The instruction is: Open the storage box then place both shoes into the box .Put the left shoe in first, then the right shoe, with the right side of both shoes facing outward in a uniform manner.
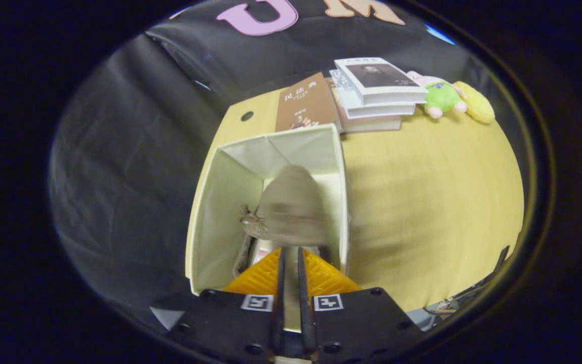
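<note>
With its fingers nearly together, clamped on a blurred grey shoe (pixel 293 207), the tool (pixel 289 263) hangs over the open storage box (pixel 220 202) on the table (pixel 422 202); lower gently, keeping the shoe's right side outward.

The box (pixel 230 202) was pale cream, open at the top, and stood near the corner of the yellow table. A grey shoe (pixel 293 207) hung inside it, blurry, with its toe pointing away and its heel pinched between the nearly closed fingers of the gripper (pixel 289 260). Its laces (pixel 253 222) stuck out on the left side.
</note>
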`<action>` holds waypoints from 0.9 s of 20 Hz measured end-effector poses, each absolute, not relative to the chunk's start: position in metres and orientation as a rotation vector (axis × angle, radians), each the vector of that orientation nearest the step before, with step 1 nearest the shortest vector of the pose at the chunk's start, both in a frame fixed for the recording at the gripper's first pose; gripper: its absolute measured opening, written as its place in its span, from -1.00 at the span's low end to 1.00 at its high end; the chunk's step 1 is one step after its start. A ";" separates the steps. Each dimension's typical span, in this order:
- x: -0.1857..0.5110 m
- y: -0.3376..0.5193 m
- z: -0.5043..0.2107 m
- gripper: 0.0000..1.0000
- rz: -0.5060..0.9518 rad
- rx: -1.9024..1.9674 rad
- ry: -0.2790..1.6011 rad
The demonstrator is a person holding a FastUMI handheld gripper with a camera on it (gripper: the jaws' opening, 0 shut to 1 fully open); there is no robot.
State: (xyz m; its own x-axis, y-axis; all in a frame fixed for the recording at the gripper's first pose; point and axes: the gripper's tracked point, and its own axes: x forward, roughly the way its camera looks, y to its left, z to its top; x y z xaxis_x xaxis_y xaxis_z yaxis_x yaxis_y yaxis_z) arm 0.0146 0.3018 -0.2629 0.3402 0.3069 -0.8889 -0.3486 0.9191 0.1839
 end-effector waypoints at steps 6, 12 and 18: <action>0.037 0.270 -0.200 1.00 0.463 -0.043 0.864; 0.041 0.220 -0.169 1.00 0.444 -0.127 0.649; 0.055 0.194 -0.109 1.00 0.441 -0.136 0.415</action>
State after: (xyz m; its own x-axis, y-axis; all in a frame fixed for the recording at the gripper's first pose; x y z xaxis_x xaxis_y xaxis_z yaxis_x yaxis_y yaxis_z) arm 0.0551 0.1938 -0.1091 0.8222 0.3862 -0.4181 -0.4408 0.8968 -0.0385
